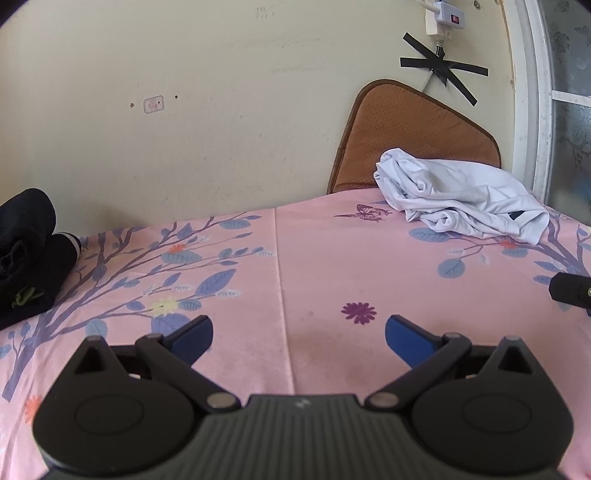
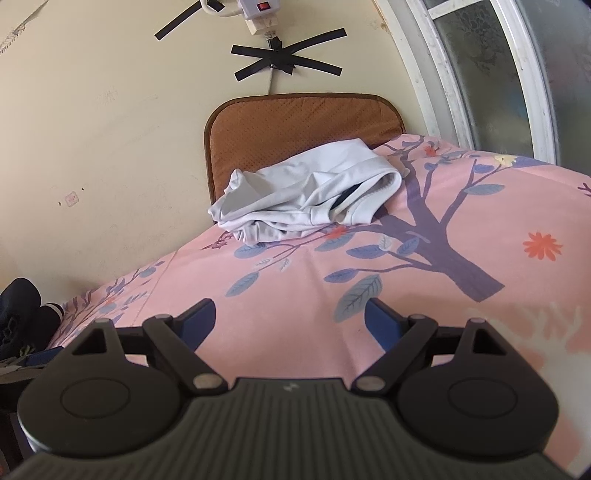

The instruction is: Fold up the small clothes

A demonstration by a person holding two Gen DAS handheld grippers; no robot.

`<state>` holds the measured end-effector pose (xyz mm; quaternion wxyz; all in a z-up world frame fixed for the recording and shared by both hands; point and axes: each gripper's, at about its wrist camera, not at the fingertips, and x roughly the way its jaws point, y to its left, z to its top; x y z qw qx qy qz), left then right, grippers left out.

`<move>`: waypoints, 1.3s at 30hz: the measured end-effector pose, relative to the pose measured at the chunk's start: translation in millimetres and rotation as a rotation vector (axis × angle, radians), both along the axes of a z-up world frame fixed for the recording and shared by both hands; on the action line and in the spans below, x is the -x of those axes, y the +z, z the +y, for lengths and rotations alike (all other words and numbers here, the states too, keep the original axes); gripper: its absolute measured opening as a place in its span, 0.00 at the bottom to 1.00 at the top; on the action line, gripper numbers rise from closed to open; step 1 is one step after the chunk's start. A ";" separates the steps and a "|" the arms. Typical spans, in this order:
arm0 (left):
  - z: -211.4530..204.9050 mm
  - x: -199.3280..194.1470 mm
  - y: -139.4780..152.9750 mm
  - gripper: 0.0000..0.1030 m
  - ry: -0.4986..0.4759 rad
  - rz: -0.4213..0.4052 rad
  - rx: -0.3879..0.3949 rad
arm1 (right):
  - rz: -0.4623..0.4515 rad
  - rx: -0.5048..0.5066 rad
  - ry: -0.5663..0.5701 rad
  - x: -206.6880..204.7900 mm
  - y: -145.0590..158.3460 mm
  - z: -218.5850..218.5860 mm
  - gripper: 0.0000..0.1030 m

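A crumpled white garment (image 1: 461,195) lies at the far right of the pink floral sheet (image 1: 332,266), against a brown cushion. It also shows in the right wrist view (image 2: 310,195), straight ahead and far off. A dark folded garment (image 1: 29,254) sits at the left edge, also seen in the right wrist view (image 2: 22,317). My left gripper (image 1: 299,336) is open and empty, low over the sheet's middle. My right gripper (image 2: 290,321) is open and empty over the sheet, short of the white garment. Its finger tip shows at the right edge of the left wrist view (image 1: 570,290).
A brown perforated cushion (image 2: 295,122) leans on the cream wall behind the white garment. A window frame (image 2: 461,74) stands at the right. A power strip (image 2: 258,14) and taped cable hang on the wall.
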<state>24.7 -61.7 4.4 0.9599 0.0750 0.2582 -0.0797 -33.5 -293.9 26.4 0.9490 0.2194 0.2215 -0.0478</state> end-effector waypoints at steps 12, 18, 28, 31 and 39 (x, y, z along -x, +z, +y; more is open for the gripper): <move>-2.4 4.0 -0.5 1.00 -0.002 -0.026 -0.033 | -0.010 -0.018 0.010 0.7 0.5 -0.1 0.87; -1.6 3.4 -0.5 1.00 -0.004 -0.027 -0.038 | -0.005 -0.019 0.016 -0.2 0.0 0.6 0.87; -1.6 3.5 -0.9 1.00 -0.008 -0.023 -0.045 | -0.001 -0.021 0.023 -1.2 -0.6 0.6 0.87; -1.3 3.3 -0.9 1.00 -0.008 -0.023 -0.046 | -0.002 -0.022 0.021 -1.1 -0.5 0.7 0.87; -0.7 2.5 -1.3 1.00 -0.005 -0.022 -0.046 | -0.010 -0.028 0.021 -0.8 -0.7 -0.5 0.87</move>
